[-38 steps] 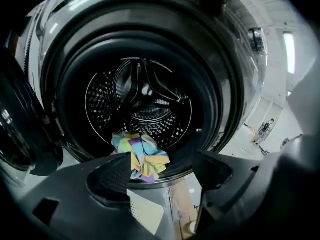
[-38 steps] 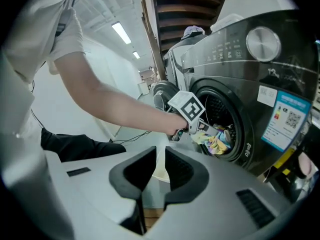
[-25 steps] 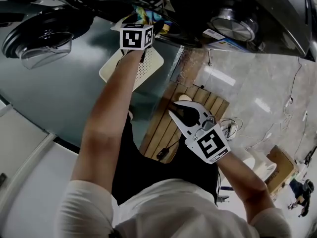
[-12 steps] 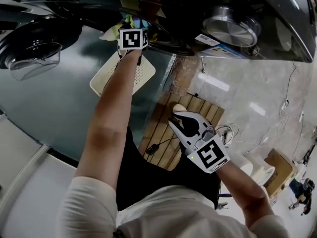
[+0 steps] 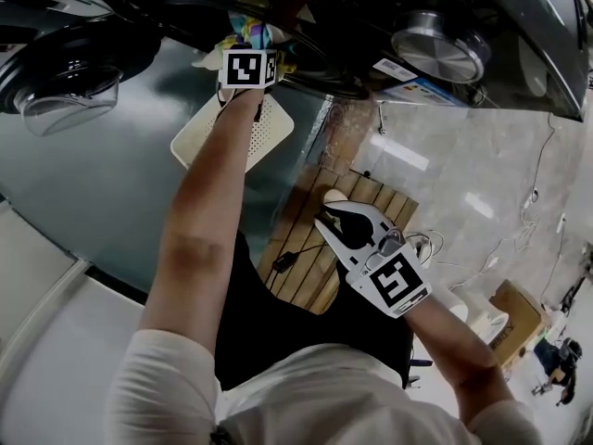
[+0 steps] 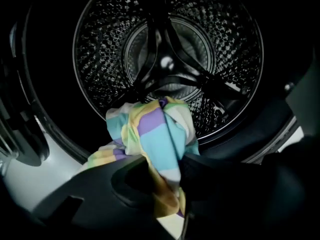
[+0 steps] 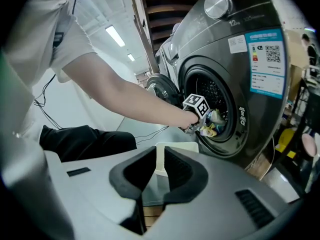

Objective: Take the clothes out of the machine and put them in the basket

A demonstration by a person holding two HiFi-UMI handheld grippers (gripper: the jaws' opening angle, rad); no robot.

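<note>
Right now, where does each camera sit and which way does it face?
Head view: on the person's head, looking steeply down at the basket; both arms, left gripper, right gripper show.
Left gripper view: on the left gripper, facing into the drum; its jaws have just closed on the striped cloth.
Right gripper view: on the right gripper, facing the washing machine; its parted, empty jaws and the left arm show.
Head view and right gripper view both show the left gripper.

White short-sleeved shirt (image 5: 306,387), black trousers (image 5: 269,327); white, black-padded right tongs (image 5: 324,211); black-and-white marker cubes (image 5: 400,284) on both.
</note>
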